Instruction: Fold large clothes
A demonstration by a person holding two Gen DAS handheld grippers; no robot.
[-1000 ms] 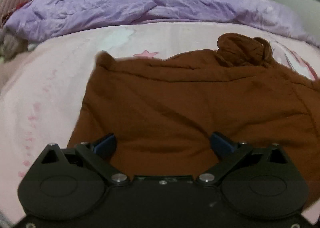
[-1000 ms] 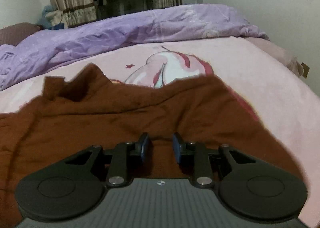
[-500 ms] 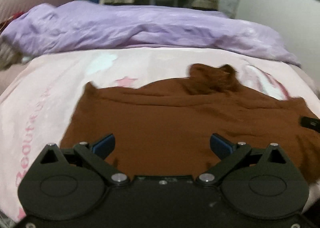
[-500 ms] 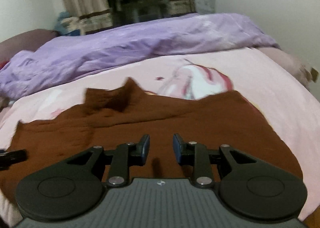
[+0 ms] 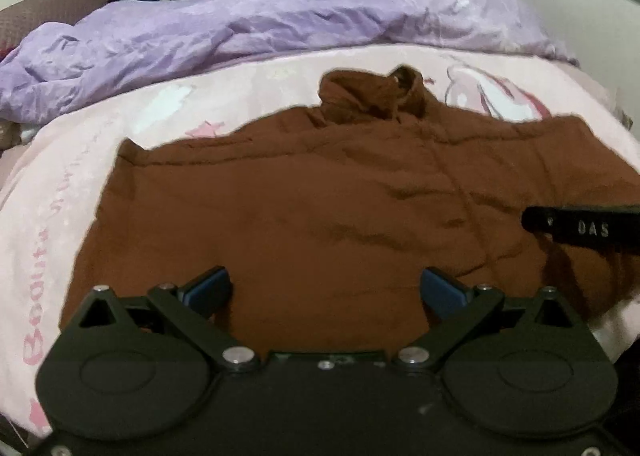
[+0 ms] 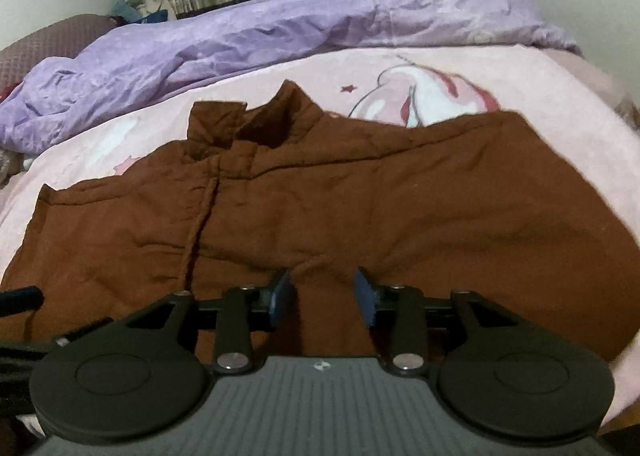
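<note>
While a wide bed covered with a pale pink printed sheet (image 5: 60, 183) is filling both views, a crumpled lilac quilt (image 5: 248, 27) is lying bunched along its far side, well apart from the work. Spread flat across the middle of the sheet, a large rust-brown padded garment with a stand-up collar (image 6: 360, 195) is lying with its collar pointing toward the quilt and its near hem running toward the cameras.

Both tools are hanging over that near hem. The left gripper (image 5: 326, 292) is standing with its blue-padded fingers (image 5: 208, 290) spread wide and nothing between them. The right gripper (image 6: 324, 296) has just been opening; a raised pleat of brown cloth is sitting between its fingers (image 6: 366, 294), but the pads are not pressing on it, so the cloth is released.

By my reading, one fold has been laid down and let go, and the next fold is not yet begun. The next move probably calls for picking a fresh edge, either a side edge or the near hem, and pinching it cleanly through all layers.

Bare pink sheet is showing to the left, the right and beyond the collar, giving open room to carry cloth across. The two grippers are near each other, so crossing paths is the main risk.
</note>
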